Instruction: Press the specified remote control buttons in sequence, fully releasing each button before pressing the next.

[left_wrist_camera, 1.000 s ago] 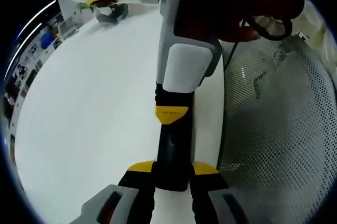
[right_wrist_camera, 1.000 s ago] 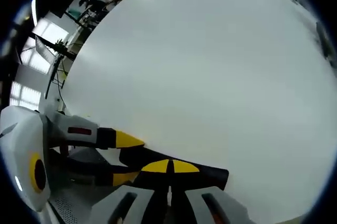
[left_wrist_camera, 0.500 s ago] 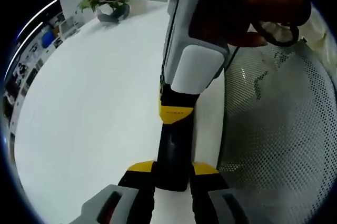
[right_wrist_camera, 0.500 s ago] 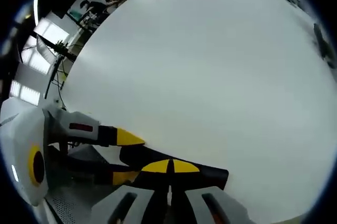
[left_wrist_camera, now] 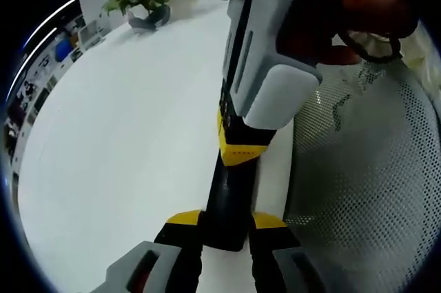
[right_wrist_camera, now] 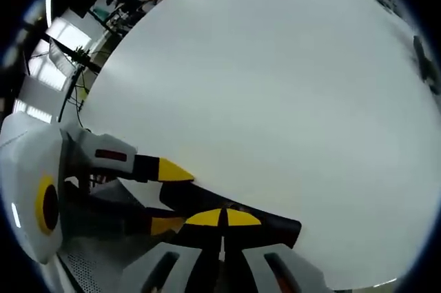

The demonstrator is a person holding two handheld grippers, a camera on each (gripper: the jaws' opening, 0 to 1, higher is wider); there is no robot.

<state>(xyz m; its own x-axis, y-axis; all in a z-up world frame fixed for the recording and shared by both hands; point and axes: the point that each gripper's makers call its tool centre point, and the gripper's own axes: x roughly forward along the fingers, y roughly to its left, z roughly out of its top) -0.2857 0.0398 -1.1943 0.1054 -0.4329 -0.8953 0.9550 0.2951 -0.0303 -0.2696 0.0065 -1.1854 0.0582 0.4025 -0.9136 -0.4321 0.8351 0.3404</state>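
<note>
In the left gripper view my left gripper (left_wrist_camera: 226, 223) has its fingers clamped on the near end of the black remote control (left_wrist_camera: 229, 200), one yellow-tipped finger on each side of it, so the remote runs straight ahead from between them over the white bench (left_wrist_camera: 124, 134). My right gripper (left_wrist_camera: 242, 148) comes down from ahead and above, its grey-white body held in my hand (left_wrist_camera: 344, 10), and its yellow tip sits on the remote's top face just beyond my left fingers; I think it is touching the remote, though the buttons under it are too dark to make out. In the right gripper view the right fingers (right_wrist_camera: 207, 218) are pressed together, their yellow tips meeting in a single seam, and they rest on the black remote directly ahead of them. To the left of them in that view the left gripper's yellow tips flank the remote's end, with its grey body behind. To the right of my left fingers stands a grey mesh chair (left_wrist_camera: 365, 189) beside the bench edge. Far ahead and to the left of them, on the bench, sits a small potted plant (left_wrist_camera: 141, 9). The bench stretches wide and white ahead of the right fingers.
</note>
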